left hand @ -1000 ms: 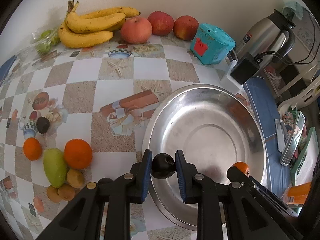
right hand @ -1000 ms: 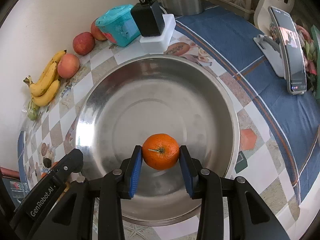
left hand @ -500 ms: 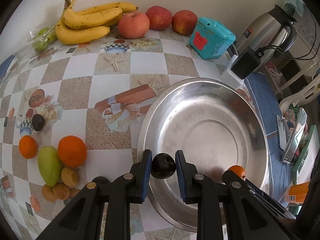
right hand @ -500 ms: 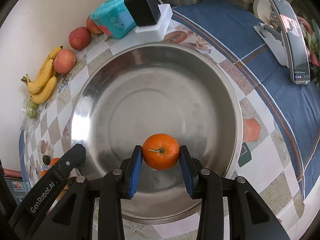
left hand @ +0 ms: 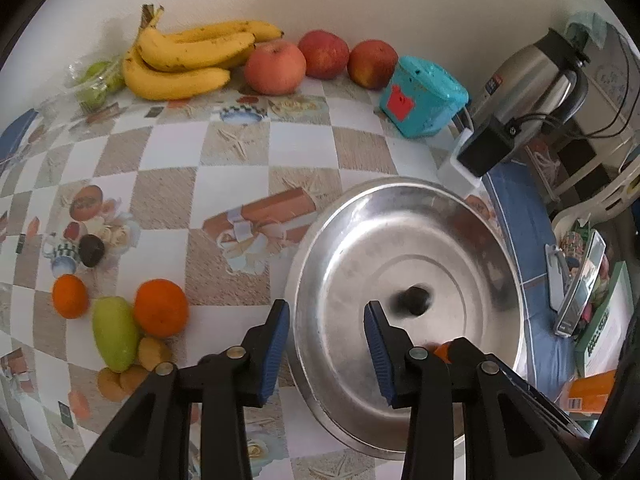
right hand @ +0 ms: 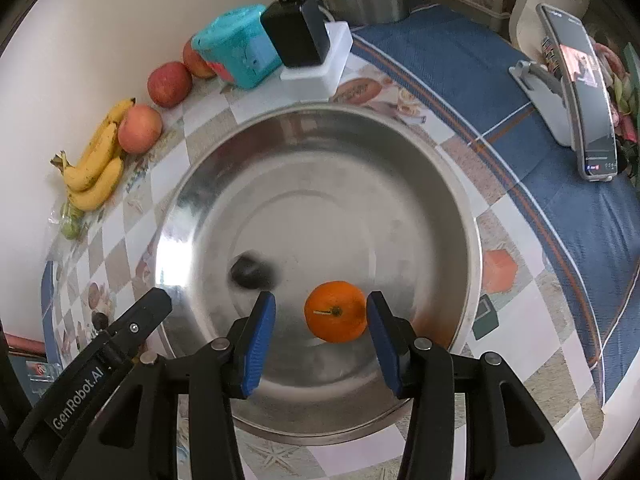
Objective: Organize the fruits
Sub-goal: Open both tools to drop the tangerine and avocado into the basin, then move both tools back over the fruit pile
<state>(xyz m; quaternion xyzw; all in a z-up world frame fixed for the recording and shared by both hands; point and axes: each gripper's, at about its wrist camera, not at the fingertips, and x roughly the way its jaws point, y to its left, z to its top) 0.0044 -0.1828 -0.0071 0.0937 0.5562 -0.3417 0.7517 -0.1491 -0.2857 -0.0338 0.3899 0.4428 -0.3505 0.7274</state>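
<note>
A large steel bowl (left hand: 500,240) (right hand: 460,208) sits on the checkered tablecloth. A small dark round fruit (left hand: 414,300) (right hand: 250,270) lies blurred inside it. A small orange (right hand: 336,317) lies in the bowl between the fingers of my right gripper (right hand: 320,336), which is open. My left gripper (left hand: 326,336) is open and empty over the bowl's near-left rim. Loose fruit lies at the left: two oranges (left hand: 160,307), a green mango (left hand: 115,333), small brown fruits (left hand: 154,354) and another dark fruit (left hand: 91,250). Bananas (left hand: 188,56) and three apples (left hand: 275,67) line the wall.
A teal box (left hand: 424,98), a black adapter on a white block (left hand: 486,150) and a steel kettle (left hand: 532,76) stand behind the bowl. A phone on a stand (right hand: 588,100) sits on the blue cloth at the right. A bag of green fruit (left hand: 94,84) lies beside the bananas.
Both grippers opened. The dark fruit dropped from my left gripper into the bowl and is rolling. The orange left my right gripper and rests on the bowl's floor.
</note>
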